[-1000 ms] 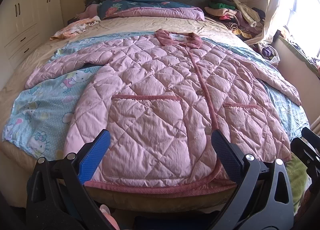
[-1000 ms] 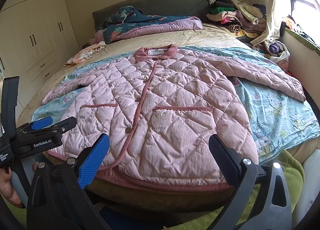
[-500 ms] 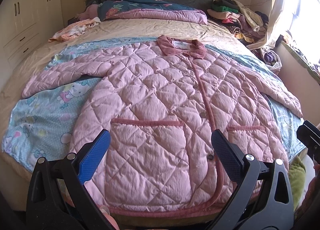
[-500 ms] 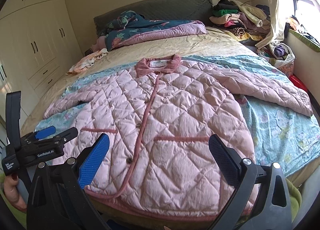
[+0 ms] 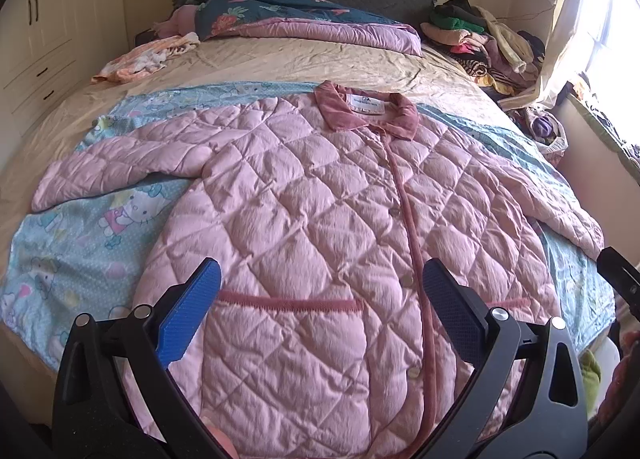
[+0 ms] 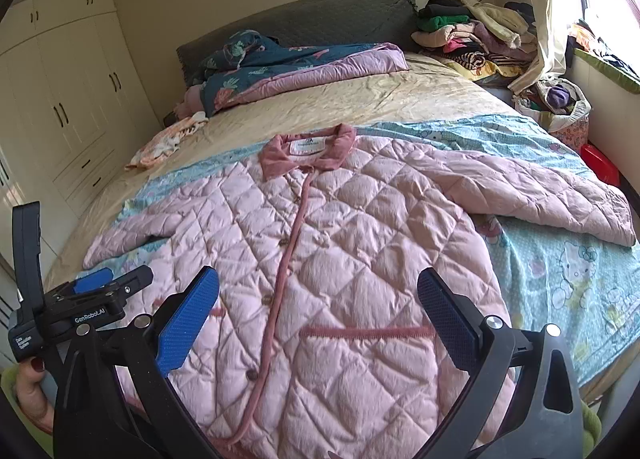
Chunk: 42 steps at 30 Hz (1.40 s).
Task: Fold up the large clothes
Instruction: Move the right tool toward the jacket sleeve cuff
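Observation:
A pink quilted jacket (image 5: 320, 227) lies flat and face up on the bed, buttoned, collar away from me, both sleeves spread outward; the right wrist view shows the jacket (image 6: 352, 259) too. My left gripper (image 5: 320, 311) hovers open above the left pocket and lower front, nothing between its blue pads. My right gripper (image 6: 318, 311) hovers open above the right pocket, holding nothing. The left gripper (image 6: 92, 291) also appears at the left edge of the right wrist view, held by a hand (image 6: 32, 387).
A light blue cartoon-print blanket (image 5: 68, 255) lies under the jacket on the beige bed sheet (image 5: 300, 59). A folded dark floral quilt (image 5: 280, 7) sits by the headboard. A clothes pile (image 5: 480, 39) fills the far right corner. White wardrobes (image 6: 60, 99) line the left wall.
Both grippers have moved forward and higher over the jacket; the hem has slid beneath the fingers and out of sight. The jacket itself has not shifted. Both grippers stay open.

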Each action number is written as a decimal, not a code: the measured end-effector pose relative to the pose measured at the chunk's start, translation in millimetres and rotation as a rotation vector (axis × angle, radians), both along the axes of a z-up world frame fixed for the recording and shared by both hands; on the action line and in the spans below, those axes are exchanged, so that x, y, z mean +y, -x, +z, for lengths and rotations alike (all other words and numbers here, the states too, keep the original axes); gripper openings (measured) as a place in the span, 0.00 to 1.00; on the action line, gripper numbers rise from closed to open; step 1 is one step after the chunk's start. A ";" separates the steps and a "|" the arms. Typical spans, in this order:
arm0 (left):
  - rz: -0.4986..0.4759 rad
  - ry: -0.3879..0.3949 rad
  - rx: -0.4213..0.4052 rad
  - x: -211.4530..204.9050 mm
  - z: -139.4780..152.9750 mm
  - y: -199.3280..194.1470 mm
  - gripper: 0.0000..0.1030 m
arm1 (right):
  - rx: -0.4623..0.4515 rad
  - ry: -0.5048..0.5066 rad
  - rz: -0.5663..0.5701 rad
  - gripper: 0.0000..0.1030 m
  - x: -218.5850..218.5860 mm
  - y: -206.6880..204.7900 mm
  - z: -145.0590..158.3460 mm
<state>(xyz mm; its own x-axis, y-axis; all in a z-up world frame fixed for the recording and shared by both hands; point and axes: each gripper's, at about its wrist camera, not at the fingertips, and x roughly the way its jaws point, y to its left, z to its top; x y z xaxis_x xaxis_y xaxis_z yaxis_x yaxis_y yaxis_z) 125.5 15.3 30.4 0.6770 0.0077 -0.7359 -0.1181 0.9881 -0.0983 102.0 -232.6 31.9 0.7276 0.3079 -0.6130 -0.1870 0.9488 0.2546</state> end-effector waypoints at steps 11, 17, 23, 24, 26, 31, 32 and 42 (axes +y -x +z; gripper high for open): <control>-0.001 0.010 -0.003 -8.3 10.2 -49.1 0.92 | -0.007 -0.037 -0.058 0.96 -19.9 -44.0 10.5; -0.016 -0.002 0.003 -17.6 13.9 -76.0 0.92 | -0.012 -0.061 -0.113 0.96 -39.2 -71.8 17.9; -0.024 -0.003 0.020 -23.8 13.0 -107.3 0.92 | -0.015 -0.075 -0.179 0.96 -62.9 -98.8 22.9; -0.026 -0.004 0.022 -24.3 12.5 -110.8 0.92 | -0.016 -0.071 -0.193 0.96 -66.7 -102.1 23.1; -0.032 -0.002 0.024 -26.8 11.7 -120.7 0.92 | -0.014 -0.074 -0.218 0.96 -76.3 -110.6 21.6; -0.056 0.024 0.024 -32.9 9.2 -142.4 0.92 | 0.007 -0.078 -0.295 0.96 -103.3 -127.7 11.6; -0.058 0.022 0.024 -34.6 8.3 -147.2 0.92 | 0.010 -0.083 -0.309 0.96 -109.4 -130.5 8.9; -0.070 0.035 0.056 -48.2 -6.7 -185.3 0.92 | 0.066 -0.114 -0.507 0.96 -177.2 -149.3 -22.5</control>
<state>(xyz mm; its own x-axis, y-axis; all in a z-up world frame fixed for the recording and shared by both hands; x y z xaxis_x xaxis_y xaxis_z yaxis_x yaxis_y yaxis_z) 310.8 -32.9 23.7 0.6325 -0.0647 -0.7719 -0.0548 0.9903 -0.1280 251.3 -409.8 9.5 0.7639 -0.0057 -0.6454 0.3087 0.8814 0.3576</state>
